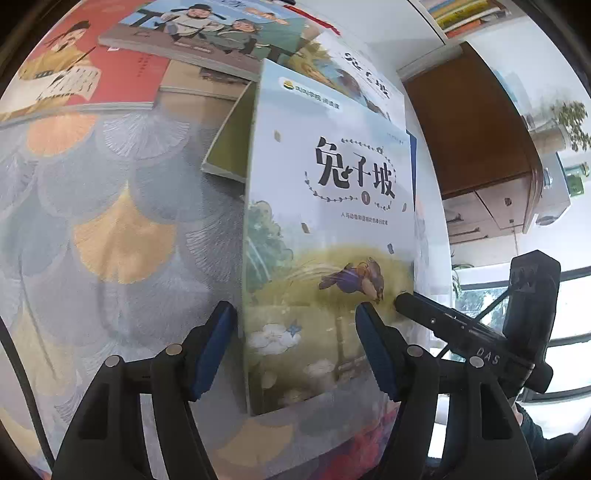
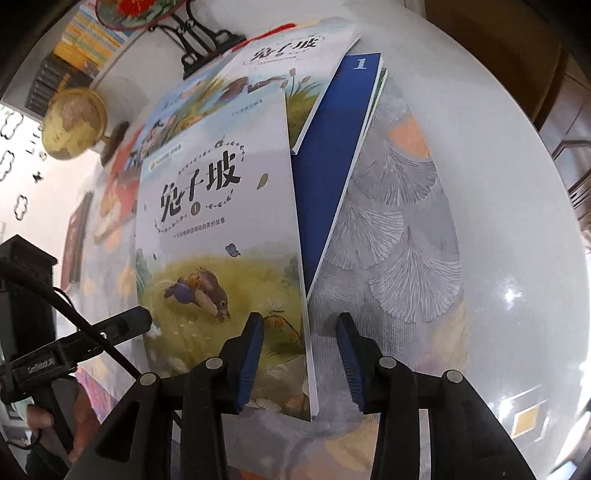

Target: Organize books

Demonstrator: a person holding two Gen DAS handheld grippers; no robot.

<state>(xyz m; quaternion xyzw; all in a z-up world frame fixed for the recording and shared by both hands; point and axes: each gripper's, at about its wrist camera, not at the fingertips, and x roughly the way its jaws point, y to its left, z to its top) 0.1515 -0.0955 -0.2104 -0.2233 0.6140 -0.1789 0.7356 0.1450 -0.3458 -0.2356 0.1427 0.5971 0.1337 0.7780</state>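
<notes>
Two grippers frame one book from either side. The top book (image 1: 332, 206), a pale cover with a rabbit in a yellow field and a circled 1, lies face up on a pile of books near the middle of the table (image 2: 517, 258), which wears a cloth printed with grey and orange ginkgo leaves.

The left gripper (image 1: 295, 325) straddles the book's left edge: its left finger sits outside over the cloth, its right finger over the cover, well apart and not pressing on anything. The right gripper (image 2: 301, 332) straddles the right edge in the same way, fingers apart, one over the cover and one over the cloth; whether the inner pad brushes the cover is hard to judge through the lens.

Beneath the top book a blue book (image 2: 332, 155) marked 1 sticks out at an angle, and a second rabbit-title book (image 2: 288, 55) lies behind. A red book (image 1: 92, 74) and an illustrated book (image 1: 207, 33) rest farther back. A globe (image 2: 74, 125) stands by the wall.
</notes>
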